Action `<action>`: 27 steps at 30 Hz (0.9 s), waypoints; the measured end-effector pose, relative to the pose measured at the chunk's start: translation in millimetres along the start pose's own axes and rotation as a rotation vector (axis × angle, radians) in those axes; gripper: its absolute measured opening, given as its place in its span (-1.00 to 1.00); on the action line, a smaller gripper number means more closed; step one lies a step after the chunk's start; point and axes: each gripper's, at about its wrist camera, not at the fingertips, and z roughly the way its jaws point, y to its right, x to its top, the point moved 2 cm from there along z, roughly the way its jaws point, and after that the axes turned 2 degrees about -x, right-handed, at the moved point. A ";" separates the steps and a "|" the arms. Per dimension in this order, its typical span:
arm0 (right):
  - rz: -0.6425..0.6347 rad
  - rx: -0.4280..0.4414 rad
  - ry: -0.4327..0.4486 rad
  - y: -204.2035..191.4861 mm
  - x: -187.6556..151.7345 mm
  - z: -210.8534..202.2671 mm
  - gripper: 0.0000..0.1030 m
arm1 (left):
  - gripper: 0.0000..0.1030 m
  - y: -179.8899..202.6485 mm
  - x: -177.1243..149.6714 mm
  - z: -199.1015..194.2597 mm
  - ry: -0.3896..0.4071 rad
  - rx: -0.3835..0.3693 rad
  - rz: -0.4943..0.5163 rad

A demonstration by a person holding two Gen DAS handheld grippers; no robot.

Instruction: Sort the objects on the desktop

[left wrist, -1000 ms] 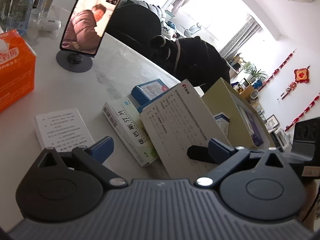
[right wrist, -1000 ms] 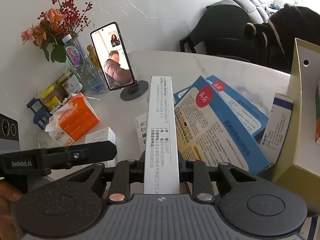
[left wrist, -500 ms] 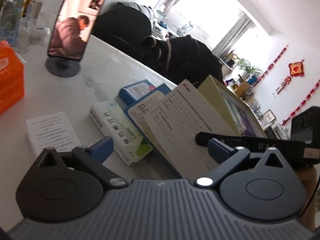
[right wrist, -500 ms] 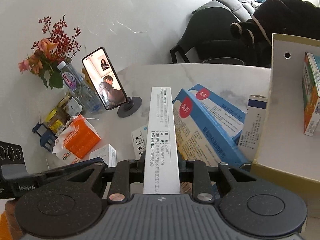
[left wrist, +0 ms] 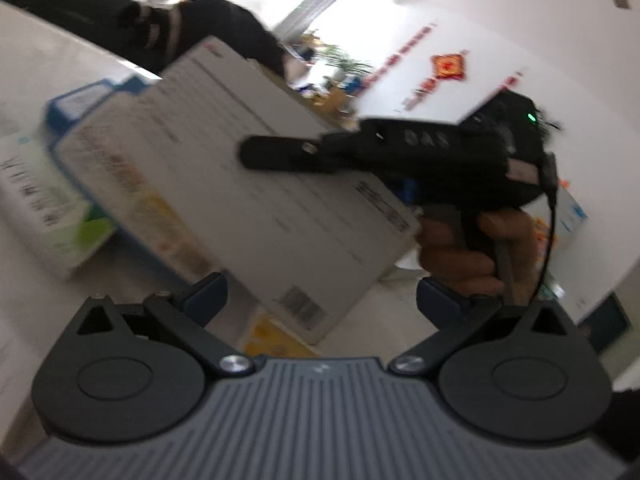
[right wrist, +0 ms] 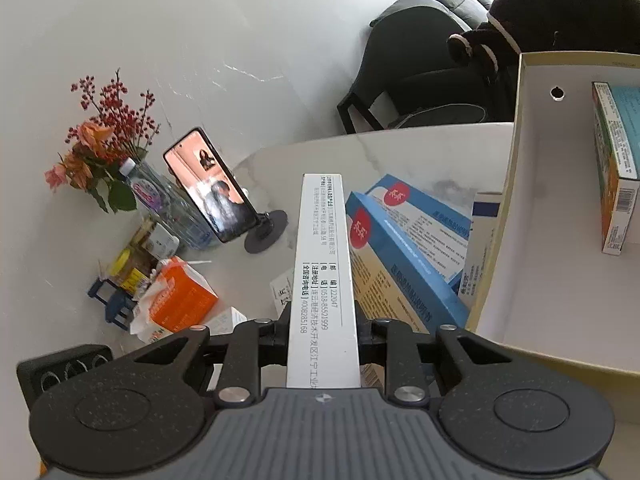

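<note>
1. Two grippers are in view: the right gripper [right wrist: 322,338] is clamped on a flat white box [right wrist: 322,280], edge-up, its printed narrow side facing the camera.
2. Seen from the left wrist, that white box [left wrist: 248,184] is lifted above the table [left wrist: 36,56], with the right gripper [left wrist: 280,154] across its broad face and a hand [left wrist: 472,248] on the grip.
3. The left gripper [left wrist: 320,296] has its jaws apart, nothing between them.
4. Two blue boxes [right wrist: 404,248] lie overlapped on the table, just beside a cream tray [right wrist: 516,184].
5. An orange-and-teal box [right wrist: 616,168] stands inside the tray.
6. A phone on a stand [right wrist: 212,188], flowers [right wrist: 100,140] and an orange tissue pack [right wrist: 180,300] sit at the table's far left.
</note>
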 end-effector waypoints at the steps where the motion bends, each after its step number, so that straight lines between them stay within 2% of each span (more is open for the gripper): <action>1: 0.005 0.005 0.003 0.3 0.9 -2.9 -0.47 | 0.99 3.2 0.5 3.7 -0.005 -0.007 0.013; 5: 0.037 0.025 0.029 4.3 3.9 -16.7 -0.47 | 0.99 17.2 4.1 13.9 -0.005 -0.009 0.071; 12: 0.151 0.075 0.112 28.9 12.7 -48.7 -0.46 | 0.94 35.8 20.7 28.2 0.053 -0.051 0.090; 16: 0.212 0.083 0.167 44.7 19.3 -64.3 -0.46 | 0.92 47.0 31.0 42.9 0.070 -0.037 0.116; 27: 0.304 0.071 0.268 82.1 26.2 -89.7 -0.46 | 0.92 59.7 44.3 70.8 0.057 -0.030 0.132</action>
